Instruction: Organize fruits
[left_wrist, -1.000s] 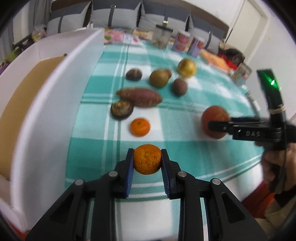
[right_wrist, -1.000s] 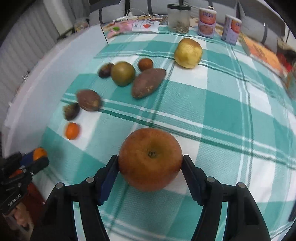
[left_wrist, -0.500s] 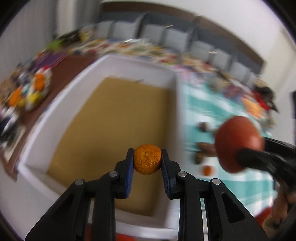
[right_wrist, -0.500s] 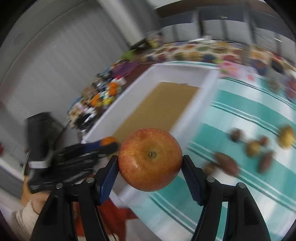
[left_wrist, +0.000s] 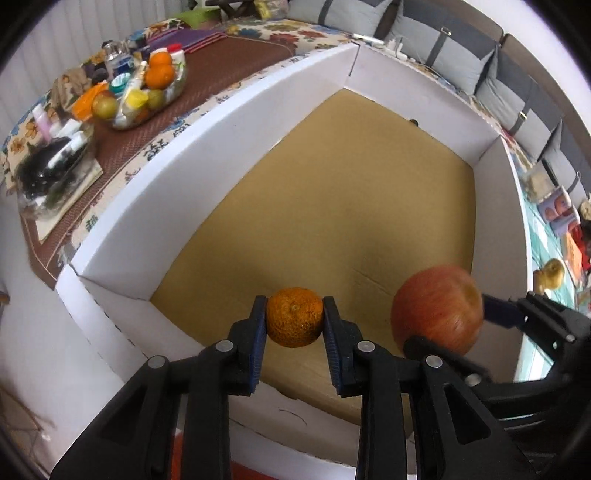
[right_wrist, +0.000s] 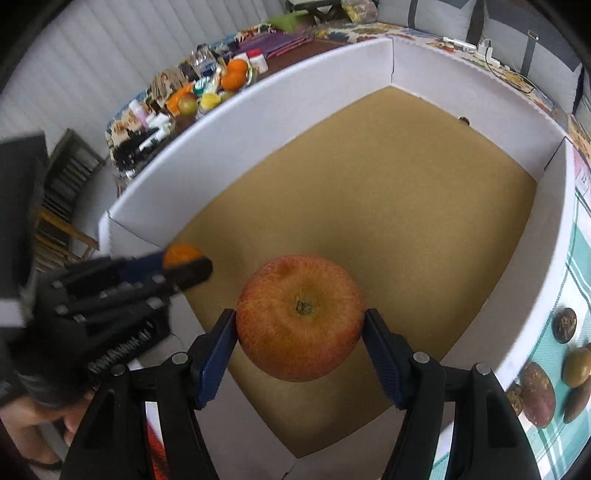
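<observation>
My left gripper (left_wrist: 294, 319) is shut on a small orange mandarin (left_wrist: 294, 316) and holds it above the near end of a white box (left_wrist: 207, 147) with a bare brown cardboard floor (left_wrist: 332, 192). My right gripper (right_wrist: 300, 325) is shut on a red-orange apple (right_wrist: 300, 317) and holds it over the same box (right_wrist: 258, 99), just right of the left gripper. The apple also shows in the left wrist view (left_wrist: 437, 308), and the mandarin in the right wrist view (right_wrist: 181, 254).
Several brown and green fruits (right_wrist: 537, 391) lie on the teal checked cloth (right_wrist: 580, 266) right of the box. A yellow fruit (left_wrist: 550, 277) lies there too. A bowl of fruit and clutter (left_wrist: 140, 92) sits on the surface left of the box.
Both grippers swung left from over the checked cloth to above the box, each carrying its fruit. They now hang lower and closer together over the box's near end.
</observation>
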